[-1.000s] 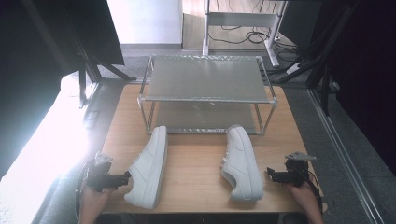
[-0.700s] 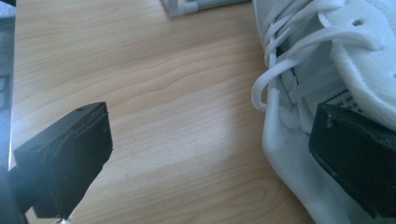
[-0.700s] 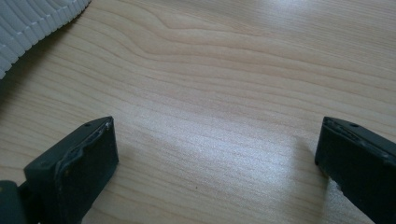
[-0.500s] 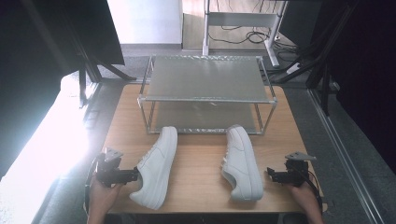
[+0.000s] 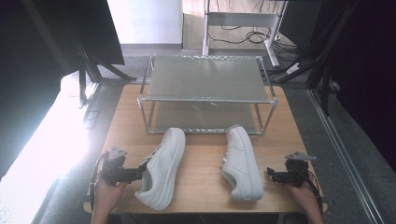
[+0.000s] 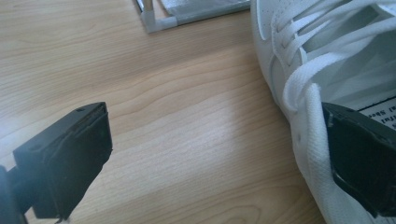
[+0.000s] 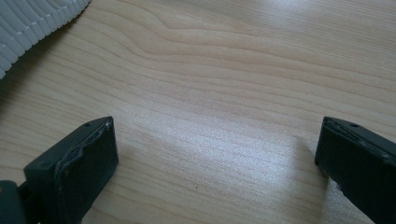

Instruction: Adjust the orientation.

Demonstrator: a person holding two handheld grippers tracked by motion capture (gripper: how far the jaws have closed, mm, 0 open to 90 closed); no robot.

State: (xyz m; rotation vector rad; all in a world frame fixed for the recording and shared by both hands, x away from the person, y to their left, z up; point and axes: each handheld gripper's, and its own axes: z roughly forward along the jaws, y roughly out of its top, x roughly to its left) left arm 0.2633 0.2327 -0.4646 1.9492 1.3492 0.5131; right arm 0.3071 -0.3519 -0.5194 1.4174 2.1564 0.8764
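Two white sneakers lie on the wooden table [image 5: 201, 186], toes toward the rack. The left sneaker [image 5: 161, 168] is angled with its toe to the right; the right sneaker [image 5: 242, 161] lies nearly straight. My left gripper [image 5: 141, 173] is at the left sneaker's heel. In the left gripper view my left gripper [image 6: 215, 121] is open wide: one jaw sits inside the left sneaker [image 6: 299, 56] on the insole label, the other over bare wood. My right gripper [image 5: 272, 176] is open beside the right sneaker's heel. In the right gripper view my right gripper [image 7: 217, 135] has only table between its jaws.
A two-level metal rack [image 5: 205, 93] with mesh shelves stands at the back of the table, both shelves bare. One rack foot [image 6: 152, 18] shows near the left sneaker. The right sneaker's ribbed sole [image 7: 32, 23] lies left of my right gripper.
My left gripper has moved right to the left sneaker's heel, one jaw now inside the shoe. The sneaker shifted right and turned its toe rightward. The right gripper has stayed still.
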